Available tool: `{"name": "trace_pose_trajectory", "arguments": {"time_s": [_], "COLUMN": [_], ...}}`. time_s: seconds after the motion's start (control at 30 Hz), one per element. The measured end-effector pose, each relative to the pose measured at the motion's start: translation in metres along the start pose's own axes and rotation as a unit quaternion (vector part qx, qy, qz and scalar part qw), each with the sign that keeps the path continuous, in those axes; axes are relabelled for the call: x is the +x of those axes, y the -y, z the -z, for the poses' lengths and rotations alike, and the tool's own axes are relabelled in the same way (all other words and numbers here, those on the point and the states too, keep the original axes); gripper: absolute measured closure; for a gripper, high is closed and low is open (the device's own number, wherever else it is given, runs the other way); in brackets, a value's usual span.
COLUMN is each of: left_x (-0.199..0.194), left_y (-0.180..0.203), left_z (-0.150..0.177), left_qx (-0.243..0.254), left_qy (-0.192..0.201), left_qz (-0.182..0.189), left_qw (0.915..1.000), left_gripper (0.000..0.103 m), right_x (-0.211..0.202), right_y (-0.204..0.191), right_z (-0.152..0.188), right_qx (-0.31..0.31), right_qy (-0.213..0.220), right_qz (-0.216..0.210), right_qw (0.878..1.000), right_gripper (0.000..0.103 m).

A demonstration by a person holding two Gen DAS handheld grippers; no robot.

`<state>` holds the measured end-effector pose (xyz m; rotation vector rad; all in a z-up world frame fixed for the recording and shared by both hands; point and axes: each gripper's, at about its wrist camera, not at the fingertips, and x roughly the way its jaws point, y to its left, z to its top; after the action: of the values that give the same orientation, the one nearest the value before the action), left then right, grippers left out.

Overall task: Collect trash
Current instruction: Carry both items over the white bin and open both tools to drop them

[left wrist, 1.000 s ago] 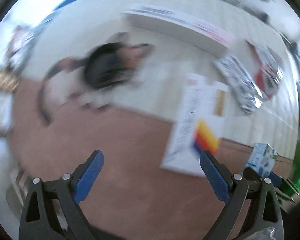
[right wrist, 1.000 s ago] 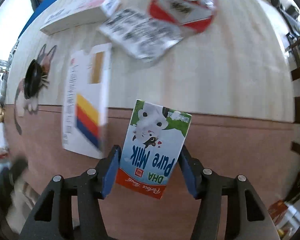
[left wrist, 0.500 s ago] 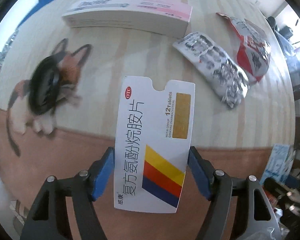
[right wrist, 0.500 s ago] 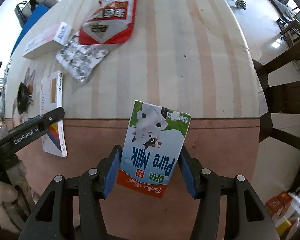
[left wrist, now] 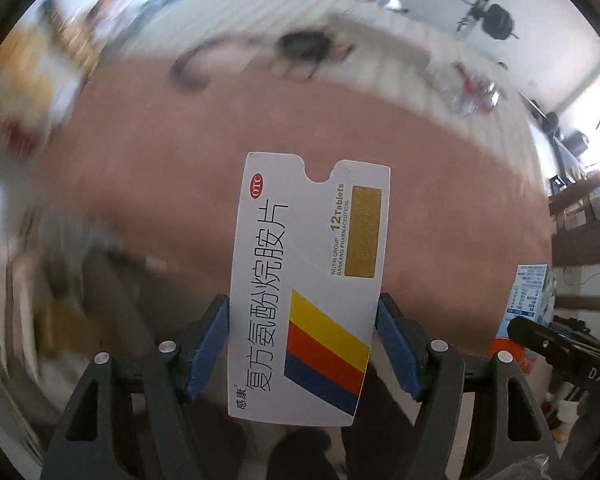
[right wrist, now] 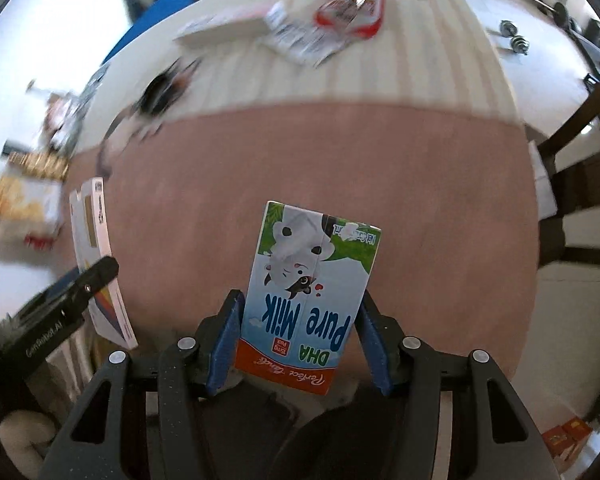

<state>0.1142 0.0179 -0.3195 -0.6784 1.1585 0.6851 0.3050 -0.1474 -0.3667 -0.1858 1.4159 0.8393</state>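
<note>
My left gripper (left wrist: 303,344) is shut on a flat white medicine box (left wrist: 312,280) with yellow, red and blue stripes, held in the air above the table's brown front band. My right gripper (right wrist: 298,336) is shut on a blue and white milk carton (right wrist: 312,292), held upside down above the same band. In the right wrist view the left gripper (right wrist: 96,280) and its medicine box (right wrist: 96,248) show at the left. In the left wrist view the milk carton (left wrist: 530,292) shows at the right edge.
On the striped tablecloth (right wrist: 420,60) far back lie a long white box (right wrist: 224,28), a silver blister pack (right wrist: 300,44) and a red snack wrapper (right wrist: 352,12). A printed cat figure (right wrist: 160,92) marks the cloth. A dark wooden chair (right wrist: 580,184) stands at the right.
My left gripper closed on the medicine box and lifted it back off the table. My right gripper pulled back with the milk carton. Both views are blurred by motion.
</note>
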Motion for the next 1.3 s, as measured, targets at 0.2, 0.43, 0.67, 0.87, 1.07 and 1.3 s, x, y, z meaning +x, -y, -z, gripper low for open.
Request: {"name": "trace_pose_trajectory", "arguments": {"time_s": [0.2, 0.43, 0.67, 0.87, 1.07, 1.3], "left_x": [0.063, 0.213, 0.359, 0.410, 0.406, 0.349], "left_y": [-0.058, -0.094, -0.110, -0.112, -0.112, -0.116], "left_z": [0.092, 0.126, 0.138, 0.147, 0.150, 0.158], "left_qx": [-0.051, -0.101, -0.096, -0.107, -0.081, -0.059], "left_qy": [-0.090, -0.148, -0.194, -0.218, -0.211, -0.177], "left_qz": [0.022, 0.061, 0.057, 0.065, 0.020, -0.052], "left_qw": [0.9944, 0.9818, 0.9747, 0.9679, 0.9739, 0.9811], "left_gripper": [0.033, 0.032, 0.032, 0.030, 0.002, 0.002], "right_x": [0.059, 0.202, 0.353, 0.448, 0.481, 0.453], "right_y": [-0.019, 0.008, 0.052, 0.069, 0.064, 0.047], "right_z": [0.127, 0.198, 0.190, 0.168, 0.157, 0.158], "right_qx": [-0.010, 0.004, 0.025, 0.014, -0.016, -0.040], "right_qy": [-0.075, -0.121, -0.122, -0.142, -0.149, -0.127], "right_qz": [-0.009, 0.028, 0.046, 0.043, 0.046, 0.096], "right_qw": [0.997, 0.992, 0.991, 0.989, 0.988, 0.986], "right_gripper": [0.046, 0.046, 0.046, 0.046, 0.000, 0.000]}}
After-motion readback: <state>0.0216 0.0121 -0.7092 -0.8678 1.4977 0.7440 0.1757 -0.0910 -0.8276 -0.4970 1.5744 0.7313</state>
